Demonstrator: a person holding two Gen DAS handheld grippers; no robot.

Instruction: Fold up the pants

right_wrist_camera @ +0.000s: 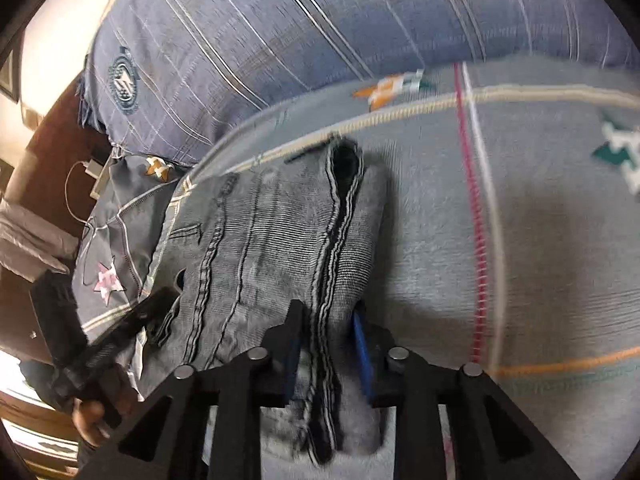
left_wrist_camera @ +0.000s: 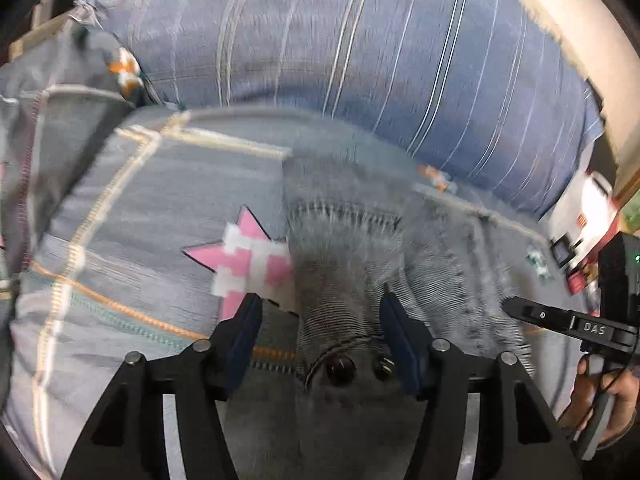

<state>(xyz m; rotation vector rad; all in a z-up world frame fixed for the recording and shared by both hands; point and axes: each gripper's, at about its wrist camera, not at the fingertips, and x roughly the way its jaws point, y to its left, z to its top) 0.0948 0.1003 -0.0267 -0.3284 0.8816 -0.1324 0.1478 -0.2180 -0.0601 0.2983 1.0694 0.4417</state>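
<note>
A bed (left_wrist_camera: 120,208) covered with a grey patchwork quilt is seen, with a striped blue pillow (left_wrist_camera: 360,60) along its far side, and the pants (right_wrist_camera: 272,240), grey denim jeans, are laid on the quilt, already doubled into a thick bundle. The fabric is judged to be fairly heavy and stiff for cloth, yet limp enough to sag where it is not supported; its ridged seams and waistband are judged the firmest places to be taken hold of, since thin single layers would slip or stretch. The left gripper (left_wrist_camera: 320,320) is held with its fingers apart, the waistband end and its metal button (left_wrist_camera: 340,368) lying between them, unclamped. The right gripper (right_wrist_camera: 326,340) is likewise parted, straddling a dark double seam (right_wrist_camera: 332,260) without pinching it.
</note>
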